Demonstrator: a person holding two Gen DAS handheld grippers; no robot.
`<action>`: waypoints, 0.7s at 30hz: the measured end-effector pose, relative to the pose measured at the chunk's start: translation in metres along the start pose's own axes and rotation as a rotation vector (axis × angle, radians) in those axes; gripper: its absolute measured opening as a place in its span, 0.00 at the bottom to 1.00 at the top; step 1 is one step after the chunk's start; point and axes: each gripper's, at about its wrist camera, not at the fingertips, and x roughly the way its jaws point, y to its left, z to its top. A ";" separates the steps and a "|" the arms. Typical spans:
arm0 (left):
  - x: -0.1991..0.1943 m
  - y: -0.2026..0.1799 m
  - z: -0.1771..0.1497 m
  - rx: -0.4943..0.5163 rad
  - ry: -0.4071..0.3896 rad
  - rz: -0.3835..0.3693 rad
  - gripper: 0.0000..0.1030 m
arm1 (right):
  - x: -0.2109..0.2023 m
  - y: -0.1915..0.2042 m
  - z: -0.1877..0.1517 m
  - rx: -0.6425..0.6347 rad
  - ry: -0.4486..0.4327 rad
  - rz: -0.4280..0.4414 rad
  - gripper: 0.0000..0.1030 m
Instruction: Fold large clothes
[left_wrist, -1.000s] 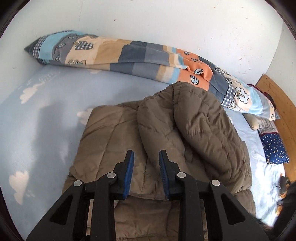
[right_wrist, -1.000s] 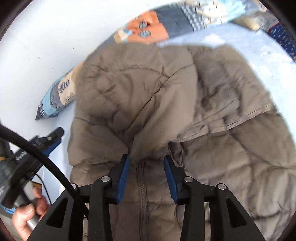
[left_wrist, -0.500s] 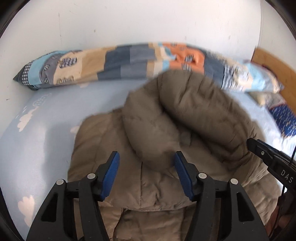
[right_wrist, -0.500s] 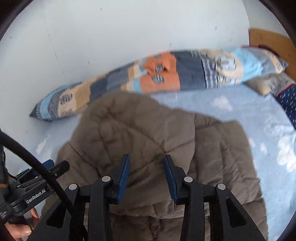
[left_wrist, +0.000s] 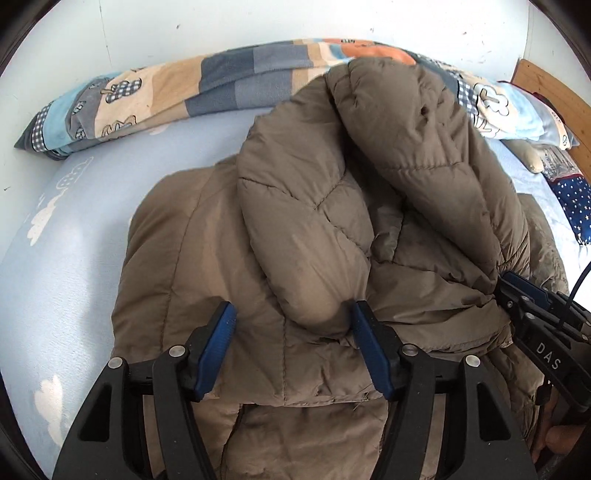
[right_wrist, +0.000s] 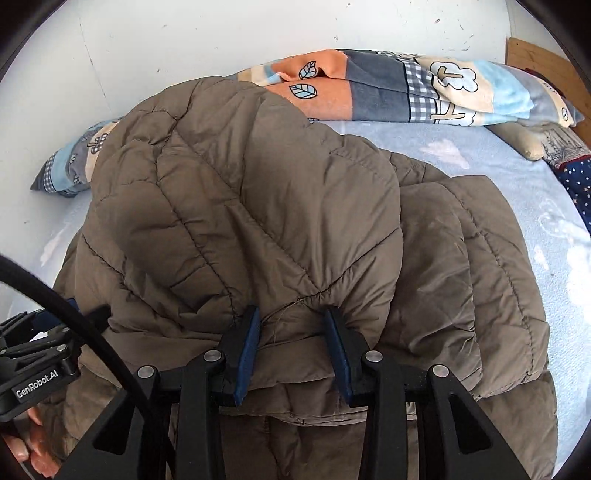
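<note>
A brown quilted puffer jacket (left_wrist: 288, 236) lies on the pale blue bed sheet (left_wrist: 70, 236), partly folded, with its upper half doubled toward me. My left gripper (left_wrist: 291, 321) is open, its blue pads either side of a rounded fold of the jacket. My right gripper (right_wrist: 291, 319) has its jaws partly closed around a bunched edge of the jacket (right_wrist: 258, 206); it also shows at the right of the left wrist view (left_wrist: 517, 291).
A rolled patchwork blanket (left_wrist: 207, 88) lies along the white wall behind the jacket. Small pillows (right_wrist: 554, 144) and a wooden headboard (left_wrist: 554, 99) are at the far right. The left gripper's body shows at the lower left of the right wrist view (right_wrist: 33, 369).
The left gripper opened wide and moved in over the fold. The right gripper came back toward me with the jacket's top half, which now lies doubled over the lower half.
</note>
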 end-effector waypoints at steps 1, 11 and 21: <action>-0.004 -0.001 -0.001 -0.003 -0.010 -0.002 0.63 | 0.000 0.000 0.000 0.005 0.002 0.001 0.38; -0.039 -0.014 0.005 0.037 -0.158 -0.019 0.62 | -0.045 0.009 0.006 0.018 -0.075 0.032 0.38; -0.014 -0.025 0.001 0.088 -0.072 -0.010 0.63 | -0.037 0.023 -0.002 -0.028 -0.041 0.048 0.39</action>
